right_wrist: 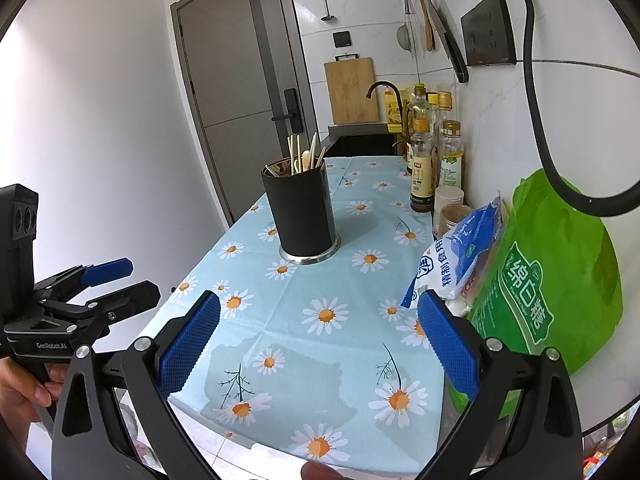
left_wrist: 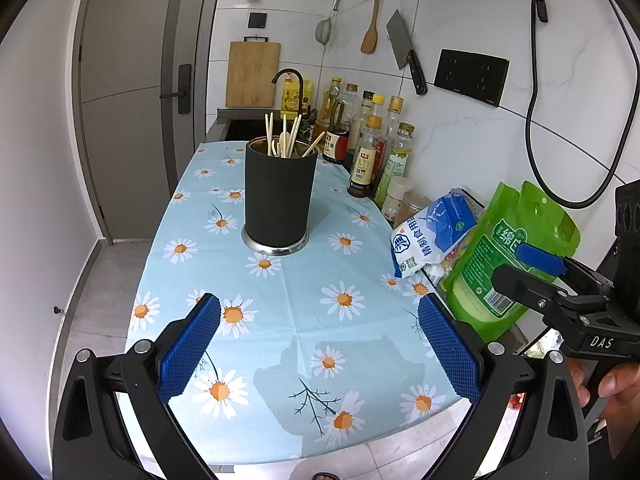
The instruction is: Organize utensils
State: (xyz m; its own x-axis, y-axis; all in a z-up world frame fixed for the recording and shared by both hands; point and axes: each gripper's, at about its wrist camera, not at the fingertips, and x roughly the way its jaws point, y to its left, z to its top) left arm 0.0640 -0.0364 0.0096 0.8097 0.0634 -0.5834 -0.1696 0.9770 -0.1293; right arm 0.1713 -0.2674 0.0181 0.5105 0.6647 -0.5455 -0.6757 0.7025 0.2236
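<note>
Looking through the left wrist view, the left tool hangs released and empty over the near end of the bench, while the black utensil holder stands upright further along, chopsticks and a spoon poking out. The right tool shows at the edge, apparently spread too.

From the right wrist view, the right tool is likewise released, holding nothing. Any careless reach could tip the tall holder or nudge the salt bag and green pouch crowding the wall. What lies inside the holder is hidden, and no loose utensils are visible
</note>
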